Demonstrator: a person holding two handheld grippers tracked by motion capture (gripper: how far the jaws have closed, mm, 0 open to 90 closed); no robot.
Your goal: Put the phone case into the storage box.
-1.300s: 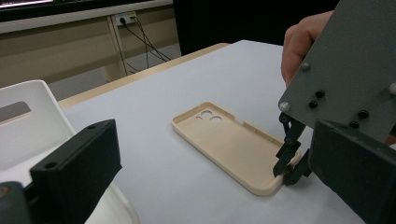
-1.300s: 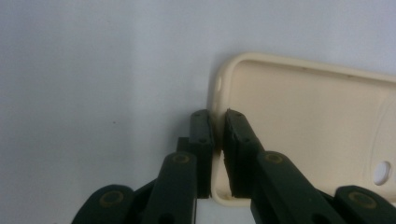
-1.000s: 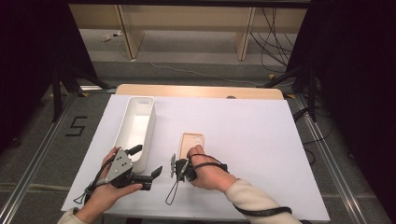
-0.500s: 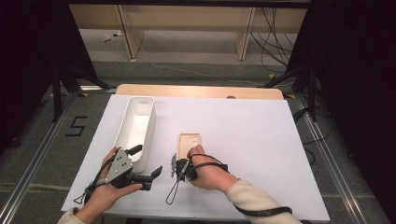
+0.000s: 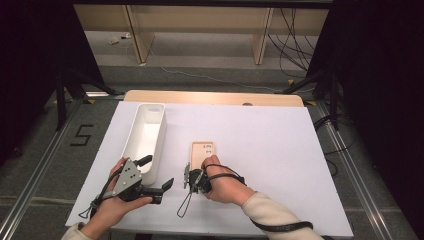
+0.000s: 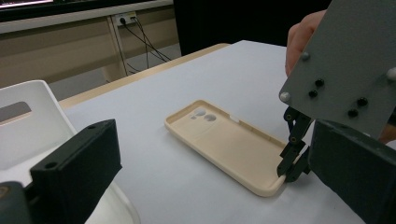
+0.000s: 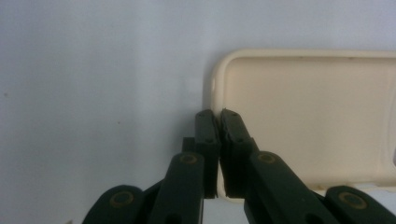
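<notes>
A beige phone case (image 5: 202, 151) lies open side up on the white table sheet (image 5: 280, 150), camera holes at its far end. My right gripper (image 5: 192, 178) is at the case's near left corner. In the right gripper view its jaws (image 7: 218, 119) are shut on the case's rim wall (image 7: 303, 107), one jaw outside and one inside. The left gripper view shows that pinch (image 6: 292, 163) at the case's near corner (image 6: 224, 142). My left gripper (image 5: 157, 171) stands open left of the case, beside the near end of a white bin (image 5: 145, 132), with nothing between its jaws.
The long white bin (image 6: 28, 121) stands at the left of the sheet and looks empty. A wooden table edge (image 5: 215, 96) runs along the back. Cables trail from both grippers toward the front edge. The sheet's right half is bare.
</notes>
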